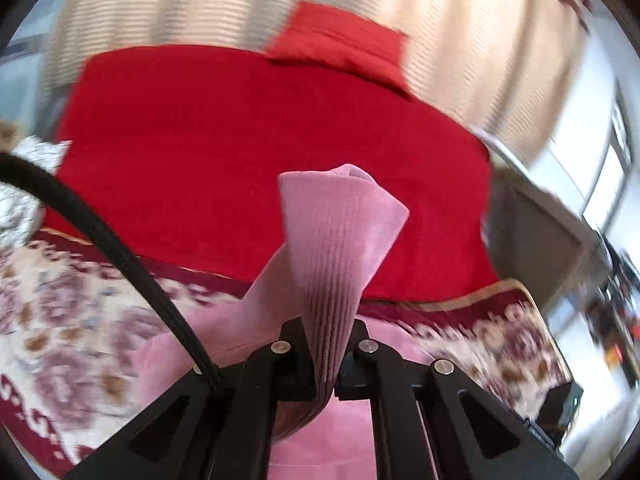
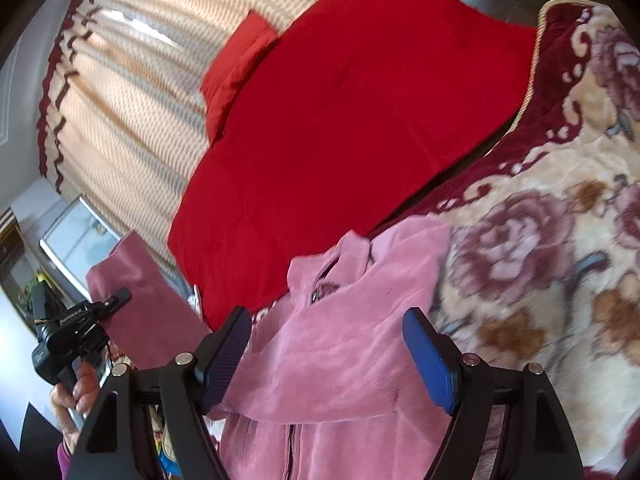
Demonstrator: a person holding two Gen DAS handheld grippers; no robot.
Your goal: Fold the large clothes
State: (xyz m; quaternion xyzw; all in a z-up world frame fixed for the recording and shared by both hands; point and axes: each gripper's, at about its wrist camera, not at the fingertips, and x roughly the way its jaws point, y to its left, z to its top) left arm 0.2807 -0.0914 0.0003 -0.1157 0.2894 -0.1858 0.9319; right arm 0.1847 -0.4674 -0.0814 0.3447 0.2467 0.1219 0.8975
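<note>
A: Left wrist view first. Left gripper (image 1: 322, 364) clamped tight on a ribbed cuff (image 1: 340, 240) of the pink jacket (image 1: 320, 440), raised clear of the floral blanket (image 1: 60, 300). Rest of the garment trailing down beneath the fingers. Red quilt (image 1: 240, 140) beyond, striped curtain (image 1: 460, 40) behind that.

B: Risk there?

A: Thin pinch on stretchy ribbing. Could slip out under a sharp tug or under the weight of the hanging body. Also possible: only one layer caught, so a twisted sleeve and a crooked fold. Heavy blur too, so hard to judge how deep the cuff sits.

B: Right wrist view?

A: Right gripper (image 2: 328, 354) spread wide, nothing between the blue pads (image 2: 430, 364), hovering over the jacket's collar and zipper (image 2: 290, 452) on the blanket. Left gripper (image 2: 120, 296) visible at far left with the sleeve lifted, a hand (image 2: 76, 392) on its handle.

B: Danger?

A: Body unpinned. Likely dragged sideways or bunched by the lift. Closing now might grab blanket pile along with the velour.
</note>
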